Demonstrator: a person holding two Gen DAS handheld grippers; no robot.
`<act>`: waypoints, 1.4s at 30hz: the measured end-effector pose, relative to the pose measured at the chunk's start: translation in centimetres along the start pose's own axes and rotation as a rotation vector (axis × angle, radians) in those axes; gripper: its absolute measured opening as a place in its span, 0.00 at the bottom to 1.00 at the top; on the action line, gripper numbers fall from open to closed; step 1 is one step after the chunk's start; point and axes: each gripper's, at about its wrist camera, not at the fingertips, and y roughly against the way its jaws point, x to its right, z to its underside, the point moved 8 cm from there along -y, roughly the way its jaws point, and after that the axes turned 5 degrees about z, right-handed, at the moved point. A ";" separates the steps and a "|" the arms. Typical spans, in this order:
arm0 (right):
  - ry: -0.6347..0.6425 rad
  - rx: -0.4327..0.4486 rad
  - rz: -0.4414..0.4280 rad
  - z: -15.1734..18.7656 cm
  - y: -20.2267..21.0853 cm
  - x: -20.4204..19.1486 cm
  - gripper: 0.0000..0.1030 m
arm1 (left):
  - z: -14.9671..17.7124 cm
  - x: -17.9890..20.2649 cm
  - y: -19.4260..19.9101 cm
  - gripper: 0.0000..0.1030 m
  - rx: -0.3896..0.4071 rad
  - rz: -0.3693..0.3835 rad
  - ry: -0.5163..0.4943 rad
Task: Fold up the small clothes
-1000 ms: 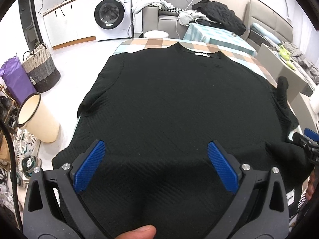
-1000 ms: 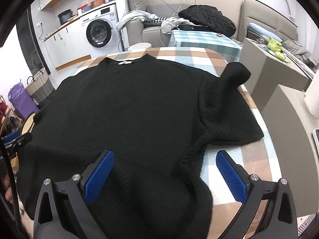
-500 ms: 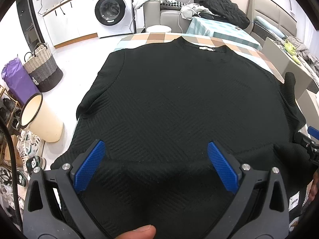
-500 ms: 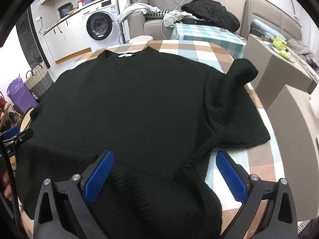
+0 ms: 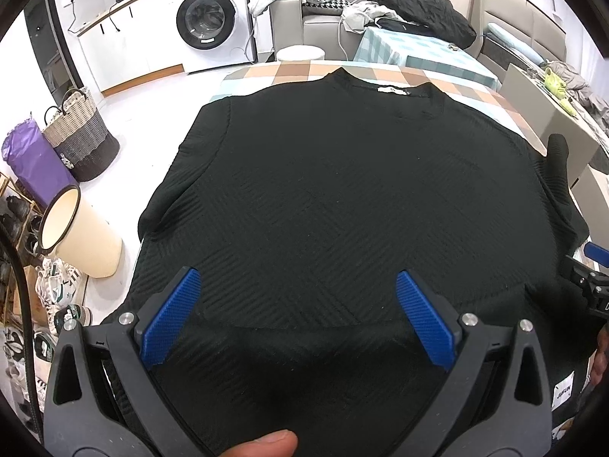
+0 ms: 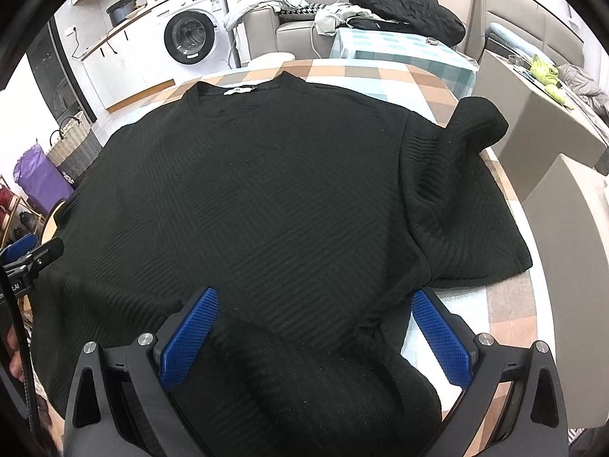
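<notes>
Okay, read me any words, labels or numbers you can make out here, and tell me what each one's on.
"JIAYUN", roughly, small and sideways: white tag by the left gripper.
Neck label in the black sweater: too small to read.
Washing machine panel stickers: blurred.
White letters on the other gripper's body: cut off.

A white washing machine (image 5: 211, 23) is standing under a counter against the far wall, with white cabinets (image 5: 125, 49) beside it. A grey sofa (image 6: 289, 30) is sitting behind a checked-cloth side table (image 6: 396, 51). On the pale floor (image 5: 152, 114) at the left, a woven basket (image 5: 82, 133), a purple bag (image 5: 32, 160) and a cream bin (image 5: 82, 236) are standing. Even light is filling the room.
</notes>
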 end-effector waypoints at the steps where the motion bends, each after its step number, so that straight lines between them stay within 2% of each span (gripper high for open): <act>1: -0.002 -0.002 0.001 -0.1 -0.1 0.1 1.00 | -0.1 0.1 -0.1 0.99 -0.001 0.001 -0.002; 11: -0.032 -0.019 0.008 -0.5 -0.9 1.2 1.00 | -0.3 0.2 -1.3 0.99 -0.023 0.010 -0.009; 14: -0.118 0.018 -0.035 -0.9 -0.3 3.6 1.00 | -0.2 -0.5 -1.6 0.99 -0.027 0.012 0.009; 18: -0.289 0.095 -0.103 -1.3 1.0 8.9 1.00 | -0.4 -1.9 -1.8 0.99 -0.020 0.003 0.040; 20: -0.363 0.085 -0.123 -1.0 0.5 11.3 0.93 | -0.5 -2.6 -1.9 0.99 -0.017 -0.002 0.056; 21: -0.392 0.082 -0.137 -0.8 0.4 12.1 0.83 | -0.5 -2.8 -1.9 0.99 -0.015 -0.004 0.059; 22: -0.420 0.073 -0.142 -0.6 0.1 13.0 0.79 | -0.5 -3.1 -1.9 0.99 -0.014 -0.006 0.064; 27: -0.568 0.049 -0.186 0.5 -1.8 16.2 0.74 | -0.5 -3.6 -2.1 0.99 -0.011 -0.011 0.071; 32: -0.549 0.041 -0.041 0.1 -4.0 18.0 0.60 | -0.2 -3.8 -2.2 0.99 -0.016 -0.020 0.071; 35: -0.474 0.052 0.070 -0.8 -4.7 18.4 0.49 | -0.1 -4.1 -2.1 0.99 -0.011 -0.027 0.074; 36: -0.449 0.062 0.108 -1.2 -4.9 18.4 0.38 | -0.1 -4.2 -2.1 0.99 -0.011 -0.028 0.077; 37: -0.418 0.052 0.159 -1.4 -5.2 18.4 0.20 | -0.1 -4.3 -2.1 0.99 -0.010 -0.031 0.080; 38: -0.404 0.049 0.183 -1.5 -5.2 18.5 0.13 | -0.1 -4.5 -2.0 0.99 -0.006 -0.034 0.084; 40: -0.417 0.068 0.159 -1.8 -4.8 18.8 0.12 | -0.1 -4.9 -1.8 0.99 0.001 -0.035 0.092; 42: -0.438 0.113 0.171 -2.0 -3.4 19.4 0.11 | -0.1 -5.3 -1.6 0.99 0.008 -0.035 0.102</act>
